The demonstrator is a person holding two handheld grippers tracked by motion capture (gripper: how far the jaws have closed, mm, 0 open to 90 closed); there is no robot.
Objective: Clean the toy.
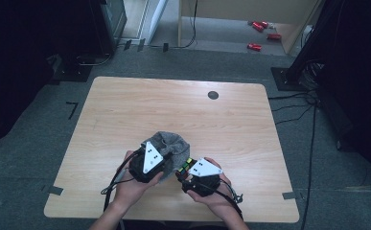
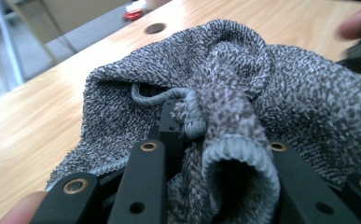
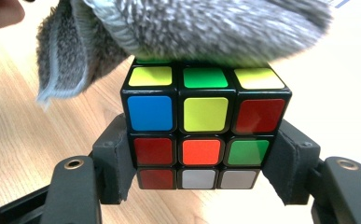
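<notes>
Right, near the table's (image 1: pixel 125 100) front edge I have the right gripper (image 3: pixel 201 154) clamped on a puzzle cube (image 3: pixel 205 126), glossy square tiles on black plastic, both pads flat on its sides. My left gripper (image 2: pixel 206 154) is pinched tight on a grey knit cloth pouch (image 2: pixel 281 93), nubbly with a ribbed hem, bunched up, draping over the cube's top. Both hands sit side by side, the grippers pointing away from me.

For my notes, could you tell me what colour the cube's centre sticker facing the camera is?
Orange-red, on the cube, clearest in the right gripper view.
</notes>
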